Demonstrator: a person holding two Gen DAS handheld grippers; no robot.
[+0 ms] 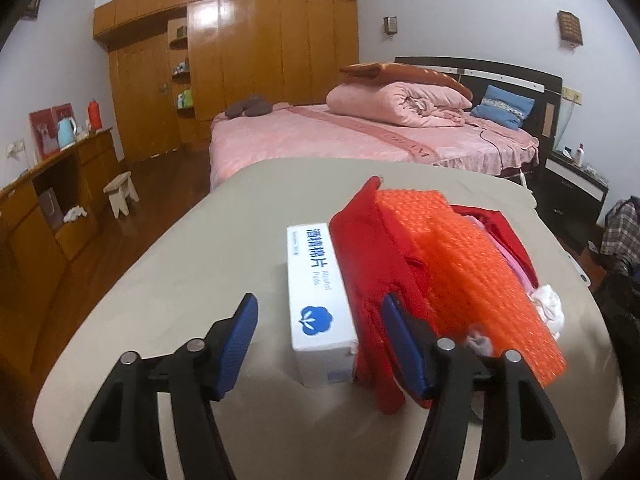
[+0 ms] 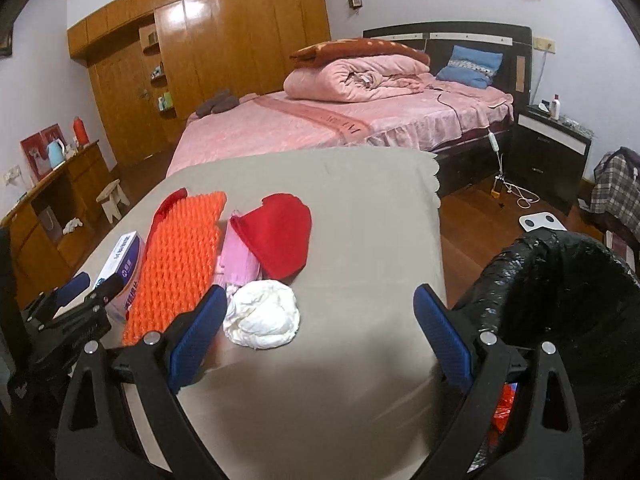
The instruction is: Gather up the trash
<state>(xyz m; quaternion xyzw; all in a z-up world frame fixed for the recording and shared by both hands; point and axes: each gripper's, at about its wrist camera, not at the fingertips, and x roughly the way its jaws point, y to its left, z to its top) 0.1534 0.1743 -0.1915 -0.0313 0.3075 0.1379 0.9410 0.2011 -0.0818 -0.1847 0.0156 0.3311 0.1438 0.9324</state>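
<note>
Left wrist view: the left gripper [image 1: 318, 322] tilts down over the beige table [image 1: 180, 280], jaws parted and empty, astride the near end of a white alcohol-pad box [image 1: 318, 296] whose long axis runs near to far. Just right lies orange bubble wrap [image 1: 480, 272], likewise lengthwise. The right gripper [image 2: 320, 318], released, hovers near a crumpled white tissue [image 2: 262, 320]; a black-lined bin [image 2: 560, 300] stands right.

left gripper [image 1: 318, 314]: tilted downward, blue-padded jaws parted, nothing between the pads
right gripper [image 2: 320, 304]: tilted downward, jaws spread wide, nothing held
position: left gripper sits just to the left of the right gripper
</note>
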